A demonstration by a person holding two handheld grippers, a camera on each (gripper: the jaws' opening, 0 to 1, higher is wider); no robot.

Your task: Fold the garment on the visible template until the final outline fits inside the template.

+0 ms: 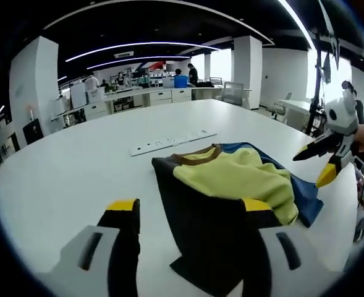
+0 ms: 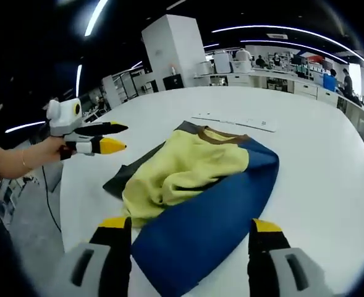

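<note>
Left gripper view: left gripper (image 1: 188, 213) gapes wide and empty just short of the one garment (image 1: 231, 185) lying mid-table (image 1: 76, 161); right gripper (image 1: 321, 164) hovers beside it.

Right gripper view: right gripper (image 2: 188, 232) is wide, empty. Garment looks light and limp; best pinched at a hem corner.

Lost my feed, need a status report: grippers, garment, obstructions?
Left gripper and right gripper both open, holding nothing. Garment lies bunched on the white table, yellow layer rumpled, not neatly folded. Power strip lies beyond it, apart.
</note>
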